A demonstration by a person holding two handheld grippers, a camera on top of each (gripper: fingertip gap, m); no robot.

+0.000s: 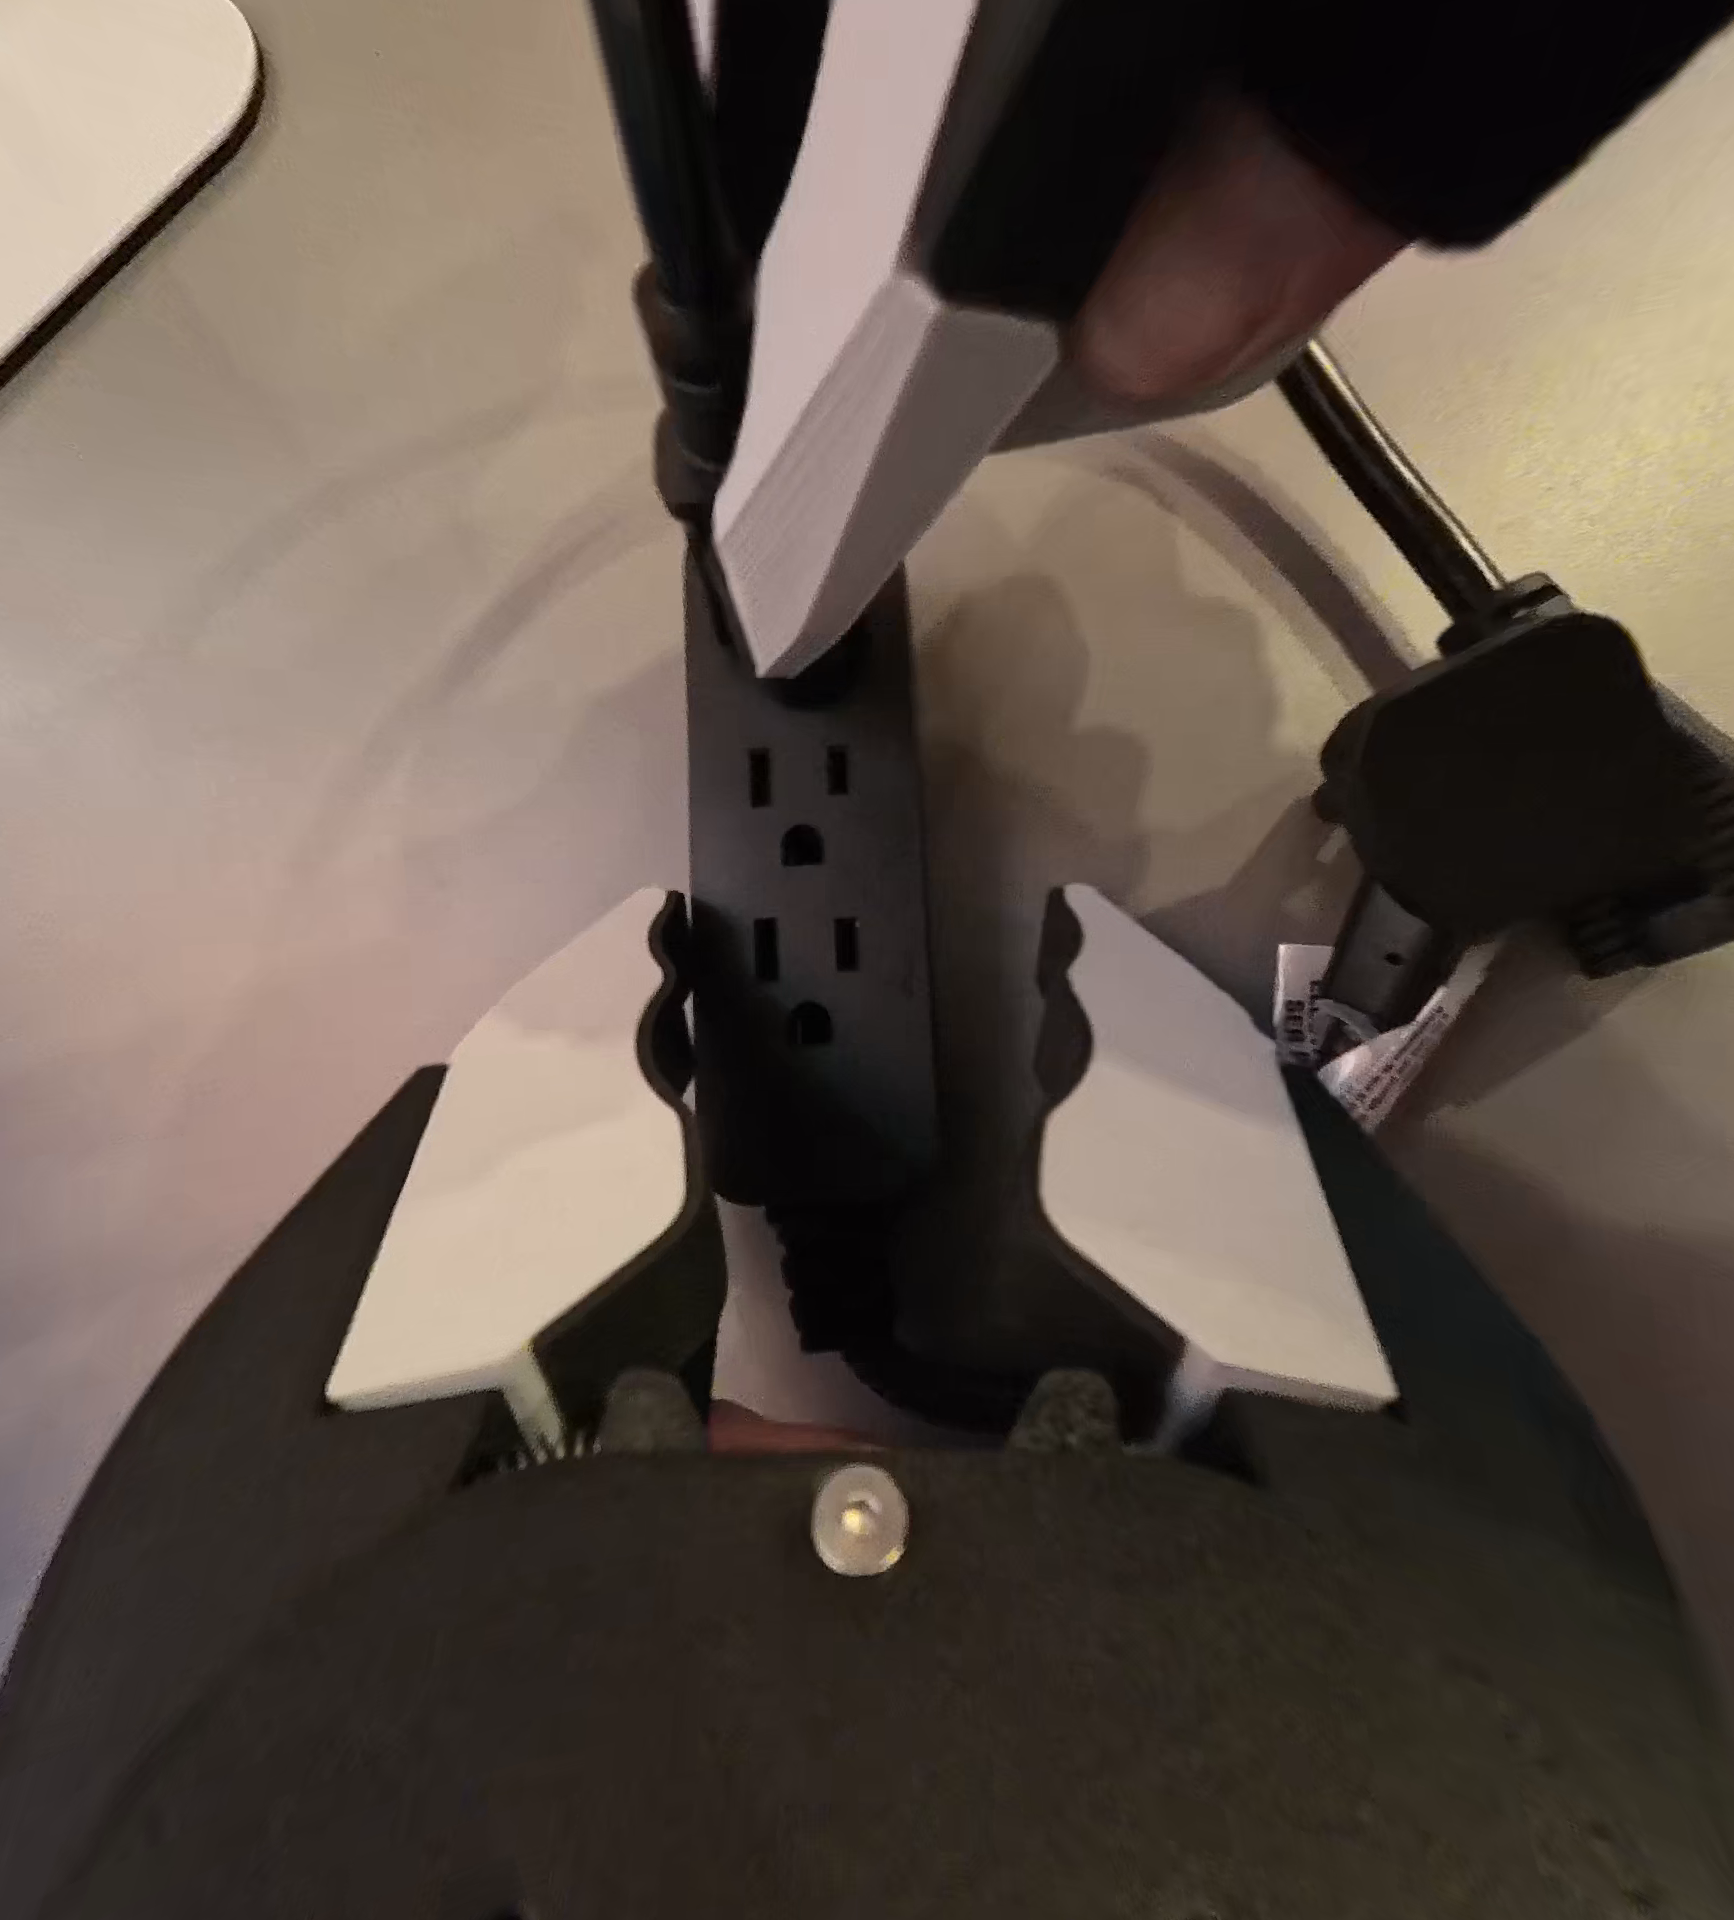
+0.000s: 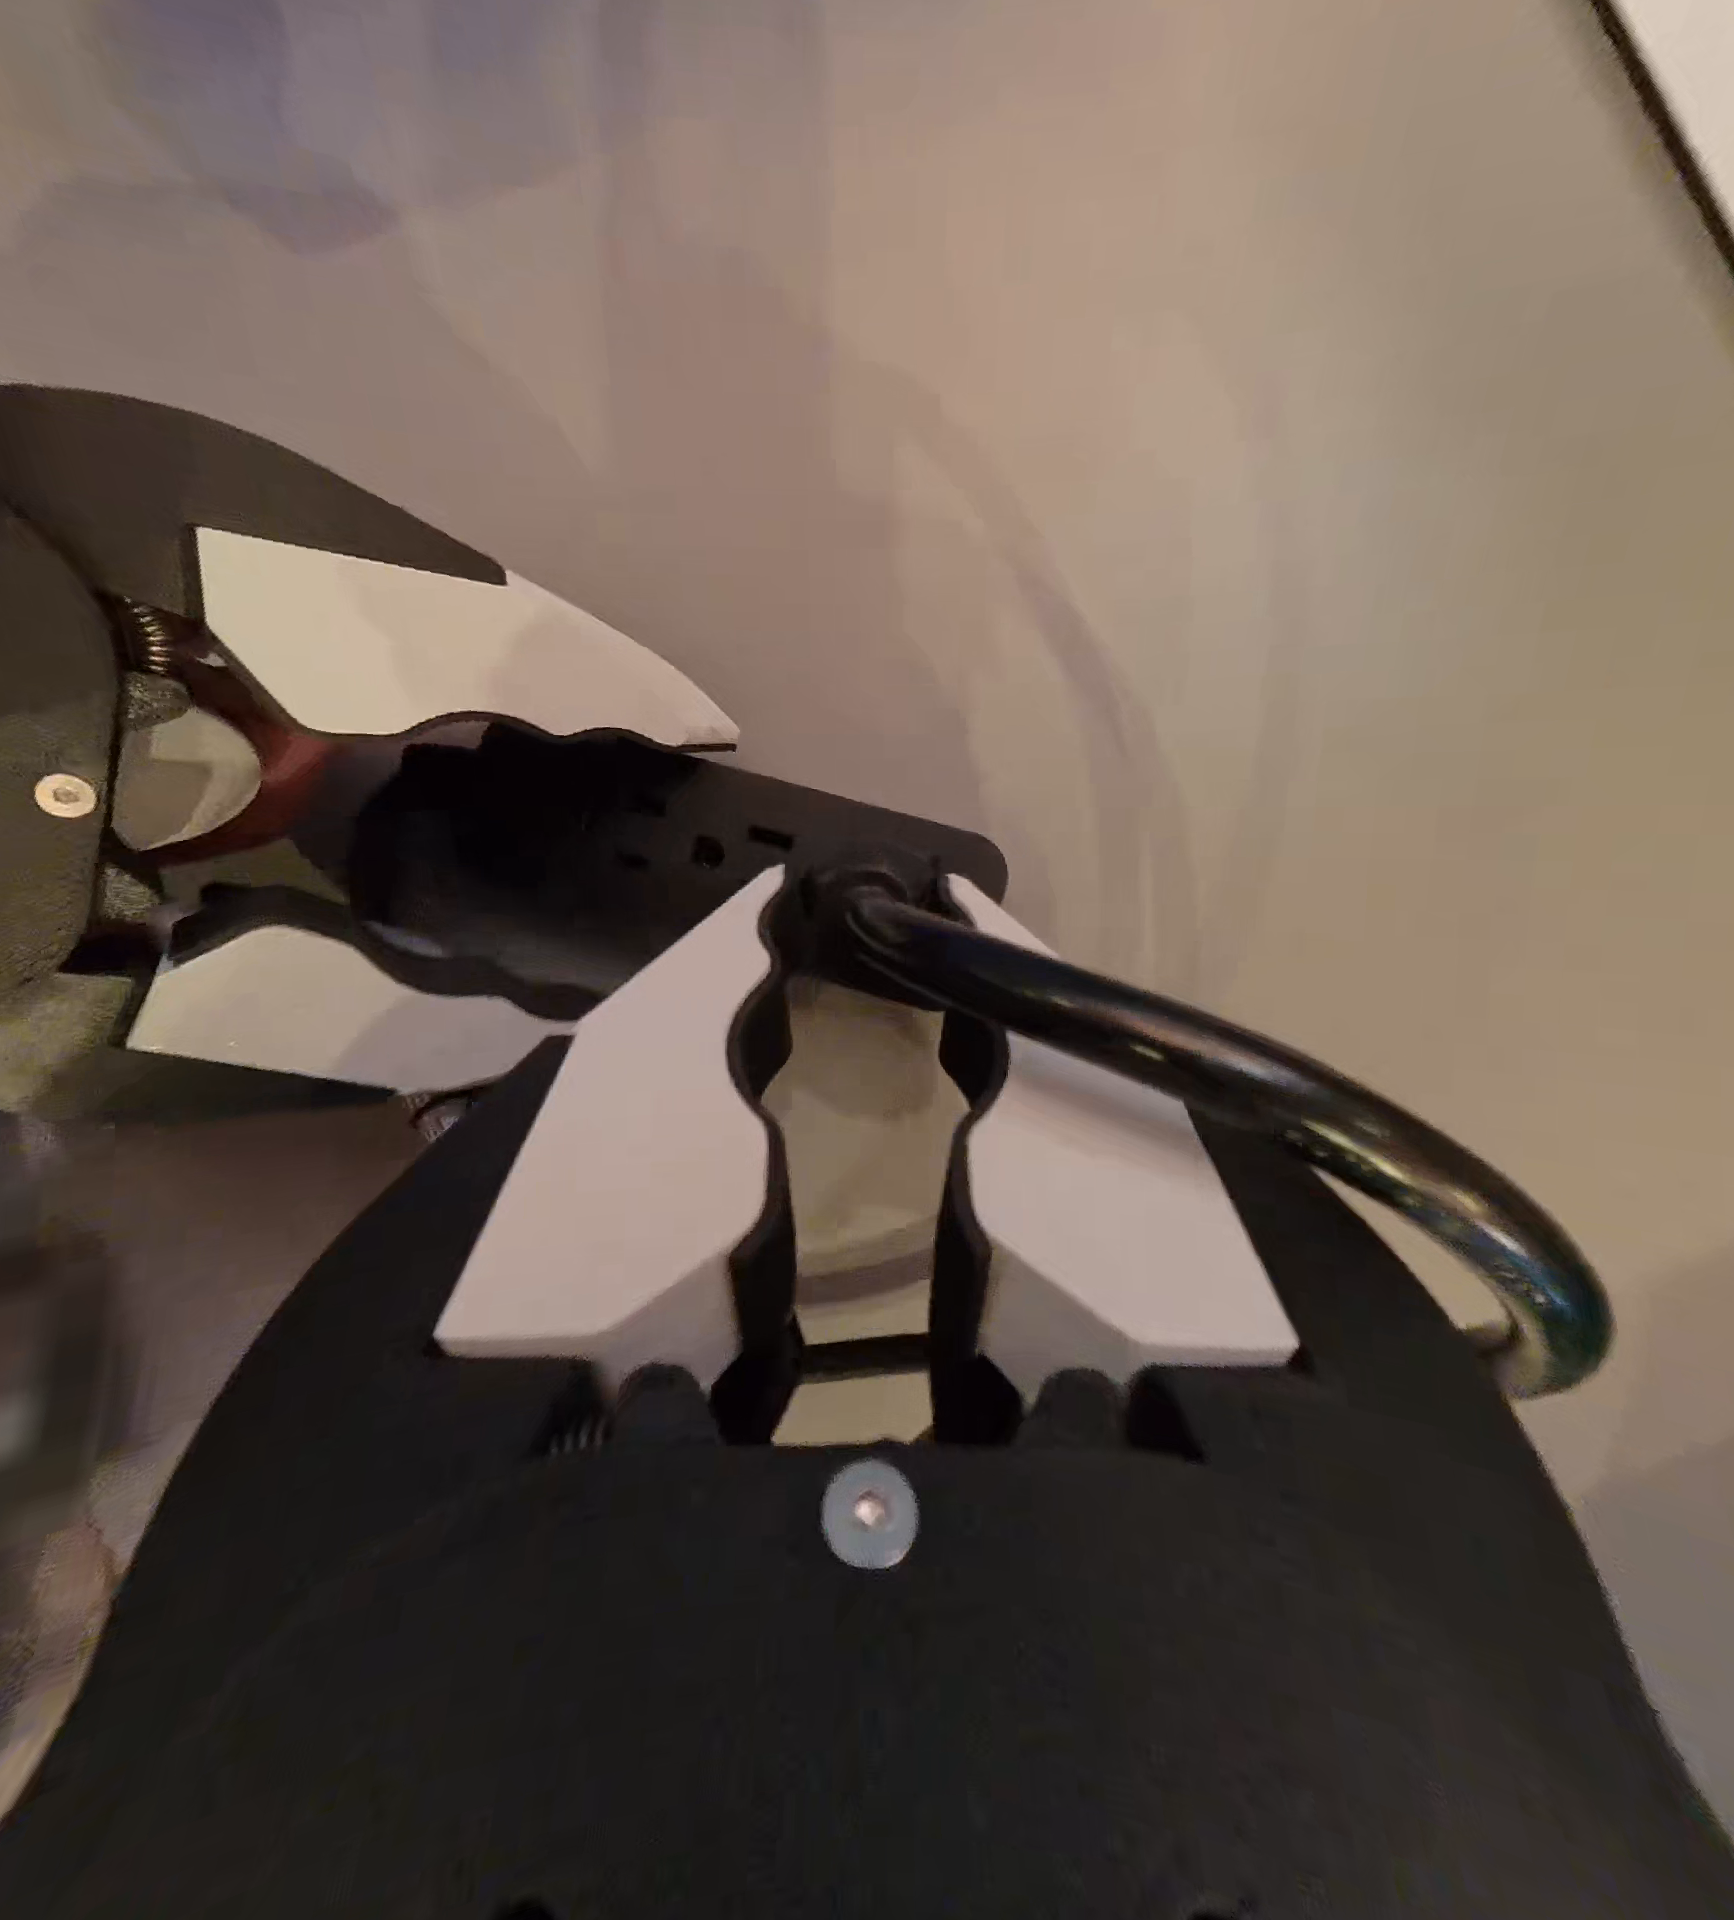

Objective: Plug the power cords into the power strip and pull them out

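Seemingly left gripper (image 1: pixel 858 997) clamped round power strip (image 1: pixel 811 935); right gripper (image 2: pixel 858 935) pinching half-hidden plug (image 2: pixel 847 899).

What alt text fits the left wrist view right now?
The left gripper straddles a black plastic power strip, two sockets empty. The right gripper meets the strip's far end; a loose black plug lies right.

A black power strip (image 1: pixel 811 935) lies lengthwise on a pale table (image 1: pixel 323 675), the left gripper (image 1: pixel 863 997) straddling its near end. The right gripper (image 1: pixel 821 488) presses down at the strip's far end. A loose black plug (image 1: pixel 1528 790) lies right of the strip.
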